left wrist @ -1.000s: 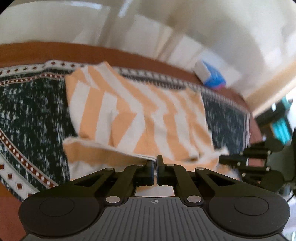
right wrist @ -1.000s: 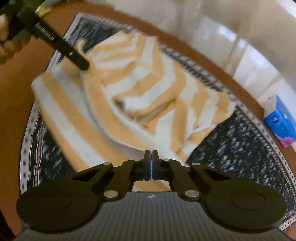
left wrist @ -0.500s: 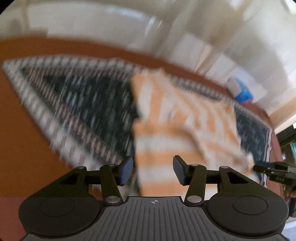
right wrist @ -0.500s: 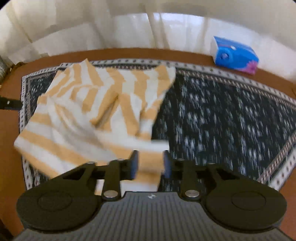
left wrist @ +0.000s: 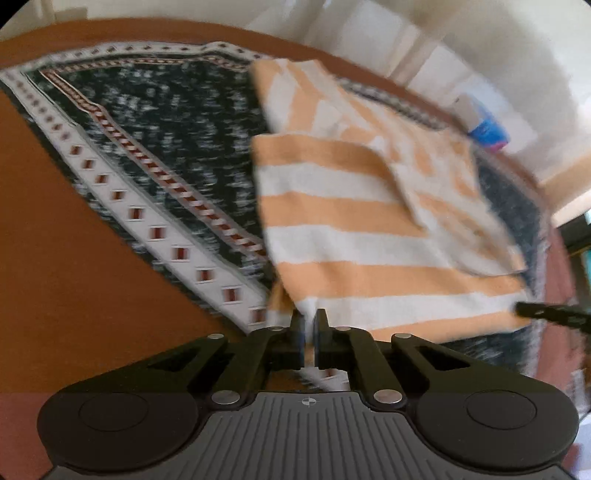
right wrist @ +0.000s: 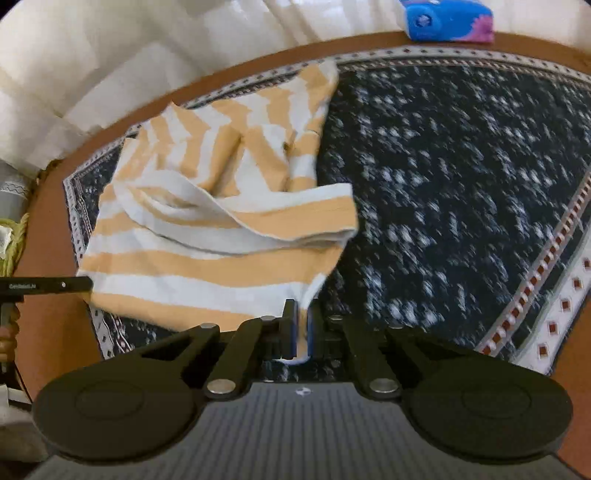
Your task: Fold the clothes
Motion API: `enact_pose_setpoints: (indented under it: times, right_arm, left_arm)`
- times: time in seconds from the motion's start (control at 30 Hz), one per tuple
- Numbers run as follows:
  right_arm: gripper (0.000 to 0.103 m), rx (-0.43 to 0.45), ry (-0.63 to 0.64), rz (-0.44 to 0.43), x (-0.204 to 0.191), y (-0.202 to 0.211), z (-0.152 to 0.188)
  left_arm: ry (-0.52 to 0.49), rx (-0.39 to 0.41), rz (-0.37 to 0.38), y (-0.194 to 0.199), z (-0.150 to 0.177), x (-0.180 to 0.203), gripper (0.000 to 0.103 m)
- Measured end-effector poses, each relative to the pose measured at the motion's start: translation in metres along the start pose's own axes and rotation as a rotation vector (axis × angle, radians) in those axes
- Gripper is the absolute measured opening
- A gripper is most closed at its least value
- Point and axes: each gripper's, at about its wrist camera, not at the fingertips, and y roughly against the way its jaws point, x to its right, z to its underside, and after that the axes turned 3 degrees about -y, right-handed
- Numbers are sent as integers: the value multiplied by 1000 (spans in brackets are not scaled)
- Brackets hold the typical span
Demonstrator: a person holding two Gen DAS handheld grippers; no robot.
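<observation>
My left gripper [left wrist: 308, 332] and right gripper [right wrist: 301, 328] have just clenched on the near hem corners of the striped shirt [left wrist: 369, 229], which lies ahead on the patterned cloth [right wrist: 461, 166]. Next, I judge, lift both corners evenly and fold forward.

A brown, round-edged wooden bench [right wrist: 66, 332] carries a dark speckled woven cloth with a white diamond-patterned border [right wrist: 461, 177] (spread flat across most of the top). An orange-and-white striped garment [right wrist: 207, 258] lies crumpled on that cloth, and a blue tissue pack [right wrist: 448, 20] sits directly on the bare far edge.
</observation>
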Motion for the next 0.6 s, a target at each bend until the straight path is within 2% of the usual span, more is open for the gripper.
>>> enact_pose_setpoints:
  times: [0.07, 0.17, 0.2, 0.3, 0.37, 0.5, 0.6]
  right_arm:
    - [6, -26, 16, 21, 2, -5, 3]
    - [19, -22, 40, 48, -3, -4, -2]
    - [25, 1, 61, 60, -6, 0, -5]
    - [26, 73, 98, 66, -13, 14, -12]
    - [26, 68, 125, 74, -16, 10, -19]
    - [26, 34, 169, 127, -20, -7, -31]
    - [27, 25, 178, 161, -22, -13, -35]
  left_arm:
    - [-7, -7, 9, 0, -1, -2, 0]
    - [-43, 4, 5, 7, -7, 4, 26]
    - [-57, 23, 0, 14, -9, 7, 27]
    - [-57, 101, 22, 32, -23, 14, 29]
    - [-62, 132, 67, 34, -36, 24, 29]
    - [-106, 127, 151, 17, -55, 50, 29]
    - [-177, 89, 166, -2, -61, 72, 29]
